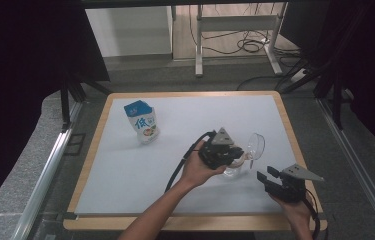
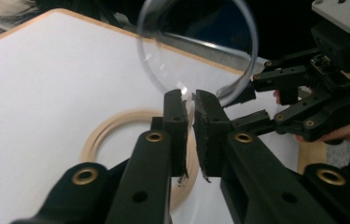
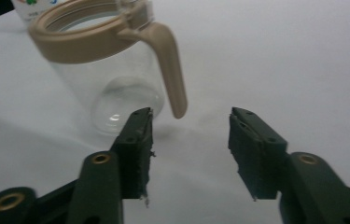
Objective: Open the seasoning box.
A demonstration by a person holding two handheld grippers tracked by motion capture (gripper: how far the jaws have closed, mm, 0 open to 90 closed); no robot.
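One clear glass jar with a tan plastic rim and handle (image 3: 116,60) stands right of centre on the white, wood-edged tabletop (image 1: 125,165), and the left tongs (image 2: 190,119) are clamped on its one round clear lid (image 2: 200,46), lifted just above it. The right tongs (image 3: 189,135) hover apart, near right of the jar. One blue-and-white pouch (image 1: 141,121) stands far left, with a grey floor, desk legs and cables beyond.

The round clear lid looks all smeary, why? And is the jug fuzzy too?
In the left gripper view the lid sits very close to the camera, so its rim blurs and the dark background shows through. In the right gripper view the jug is soft too, with small glints low on its glass.
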